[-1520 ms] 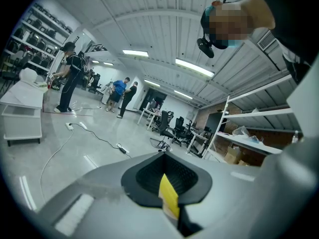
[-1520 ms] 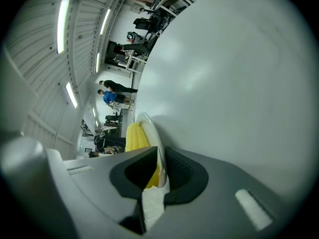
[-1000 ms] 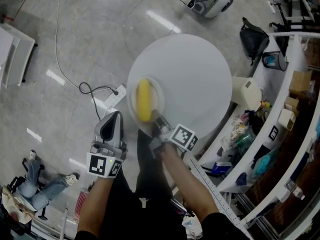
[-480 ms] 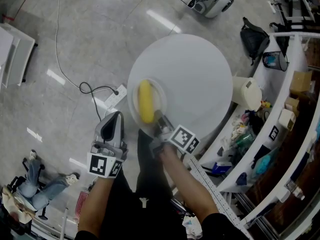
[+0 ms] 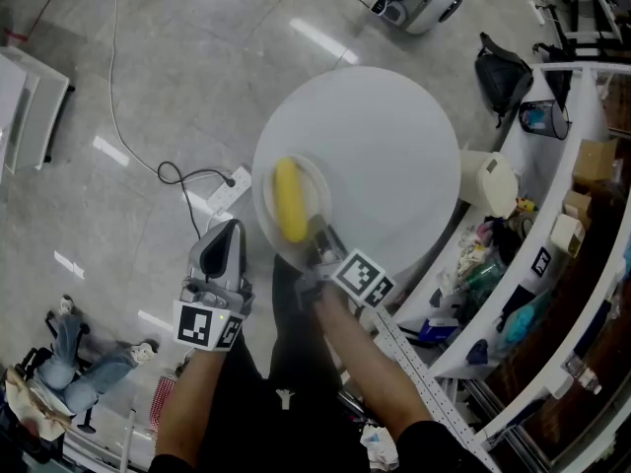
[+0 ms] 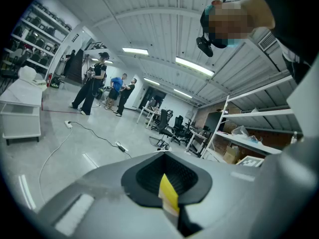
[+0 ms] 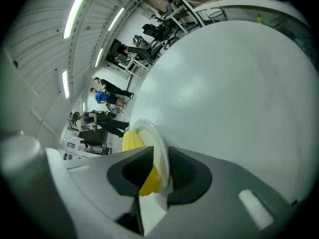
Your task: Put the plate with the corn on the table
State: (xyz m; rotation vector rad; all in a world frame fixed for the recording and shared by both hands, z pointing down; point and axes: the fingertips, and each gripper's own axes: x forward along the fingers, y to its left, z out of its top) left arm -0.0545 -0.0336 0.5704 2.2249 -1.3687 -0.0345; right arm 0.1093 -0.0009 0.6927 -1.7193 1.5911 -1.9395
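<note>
Round white counter (image 5: 394,146) fills mid-frame in the head view, its top bare apart from the plate (image 5: 314,190) at its lower-left edge. The plate overlaps the counter's near rim, partly past the edge. Can't tell if it's bearing on the surface yet. Corn (image 5: 288,200) lies lengthwise on the plate, left of centre.

Right gripper (image 5: 320,246) comes in from below the plate, jaws part open and pinched on the plate's near rim, one pad on the corn side and one underneath. My read: the rim grip keeps the pads off the corn and lets the plate go down flat.

Left gripper (image 5: 225,235) is parked lower left, off the counter over the floor. Its jaws are closed together and empty, so it's not needed here.

Judgement: placement step, nearly done. The plate should go further in from the edge before release, else it may tip.
</note>
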